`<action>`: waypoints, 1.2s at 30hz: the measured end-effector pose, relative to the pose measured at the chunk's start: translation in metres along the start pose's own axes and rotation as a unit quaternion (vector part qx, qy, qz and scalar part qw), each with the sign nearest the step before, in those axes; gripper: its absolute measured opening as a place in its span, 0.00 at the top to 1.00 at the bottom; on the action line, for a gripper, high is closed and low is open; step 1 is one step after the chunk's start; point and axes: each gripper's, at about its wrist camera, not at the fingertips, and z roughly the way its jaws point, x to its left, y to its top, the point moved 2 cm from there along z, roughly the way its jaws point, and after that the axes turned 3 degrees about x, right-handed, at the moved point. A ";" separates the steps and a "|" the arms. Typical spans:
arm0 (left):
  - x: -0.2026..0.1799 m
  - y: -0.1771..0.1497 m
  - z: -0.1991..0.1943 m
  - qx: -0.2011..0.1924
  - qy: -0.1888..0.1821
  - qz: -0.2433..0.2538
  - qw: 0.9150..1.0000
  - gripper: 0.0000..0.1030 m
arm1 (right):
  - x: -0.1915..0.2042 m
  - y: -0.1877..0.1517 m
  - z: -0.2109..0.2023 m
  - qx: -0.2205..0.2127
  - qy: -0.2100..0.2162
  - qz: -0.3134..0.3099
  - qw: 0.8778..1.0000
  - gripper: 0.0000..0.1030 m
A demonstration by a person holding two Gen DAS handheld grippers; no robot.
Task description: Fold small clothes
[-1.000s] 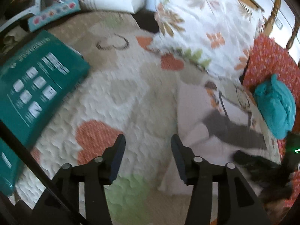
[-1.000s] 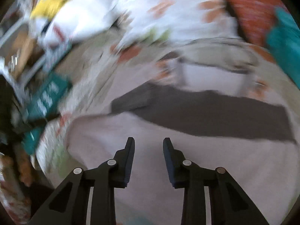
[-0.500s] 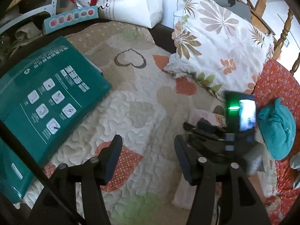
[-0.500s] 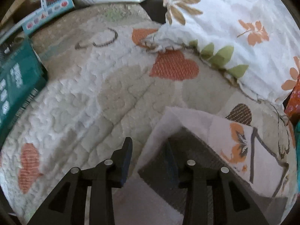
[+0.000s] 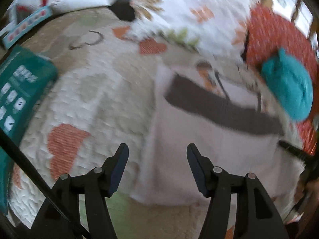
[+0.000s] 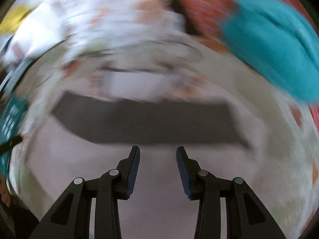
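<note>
Right now you are hovering both the left gripper (image 5: 157, 151) and right gripper (image 6: 157, 152), jaws just widening and empty, over the limp, light white garment (image 6: 159, 179) lying on the quilt (image 5: 95, 91), so you are looking at pinching its near hem corners

A bed covered by a cream quilt (image 5: 103, 91) patterned with orange and beige hearts carries the scene. A pale pink garment (image 5: 209, 149) with a dark grey band lies spread flat on it. A teal box (image 5: 22, 91) rests at the quilt's left edge, a leaf-print pillow (image 5: 189, 10) at its head. Further right, a crumpled teal cloth (image 5: 289, 87) sits on an orange-red patterned cover (image 5: 269, 31).
</note>
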 end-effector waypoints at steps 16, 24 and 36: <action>0.036 -0.013 0.029 0.044 0.020 -0.036 0.998 0.36 | -0.098 -0.063 -0.025 -0.024 0.130 0.161 0.978 0.44; 0.055 -0.006 0.019 0.017 0.097 -0.042 0.994 0.36 | -0.109 -0.072 -0.028 -0.040 0.183 0.202 0.961 0.36; 0.097 0.006 -0.012 -0.035 0.098 -0.135 0.985 0.36 | -0.080 -0.077 -0.022 -0.055 0.146 0.183 0.971 0.26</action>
